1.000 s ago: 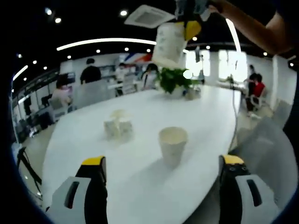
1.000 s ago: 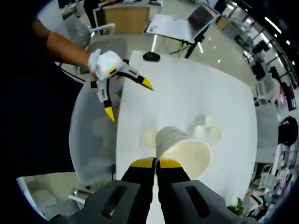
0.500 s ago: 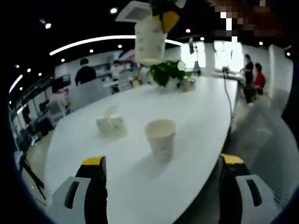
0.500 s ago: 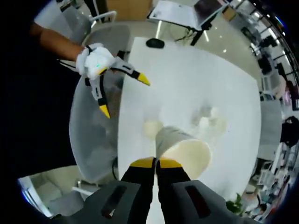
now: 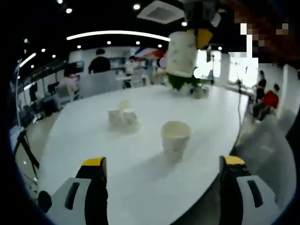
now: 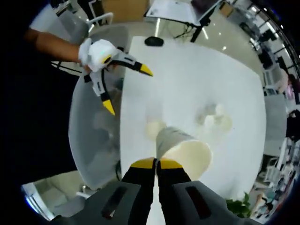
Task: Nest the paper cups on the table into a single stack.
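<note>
A white paper cup [image 5: 175, 139] stands upright on the white table [image 5: 93, 140], between and ahead of my left gripper [image 5: 163, 161], whose jaws are wide open and hold nothing. High above it hangs a second paper cup [image 5: 182, 54], pinched at the rim by my right gripper [image 5: 201, 37]. In the right gripper view that held cup [image 6: 183, 151] lies tilted, with my right gripper [image 6: 156, 163] shut on its wall. The standing cup [image 6: 153, 127] is far below it. The left gripper [image 6: 127, 91] shows open over the table's edge. A small cluster of cups [image 5: 123, 118] sits further back.
A potted plant [image 5: 183, 82] stands at the far end of the table. A grey chair [image 6: 93, 136] sits against the table's near edge. A laptop [image 6: 173, 7] and a mouse [image 6: 153, 41] lie at one end. People sit at desks in the background [image 5: 101, 61].
In the left gripper view the held cup now hangs further right, nearly over the standing cup. Both views have shifted a little with the hands. Both grippers keep their states.
</note>
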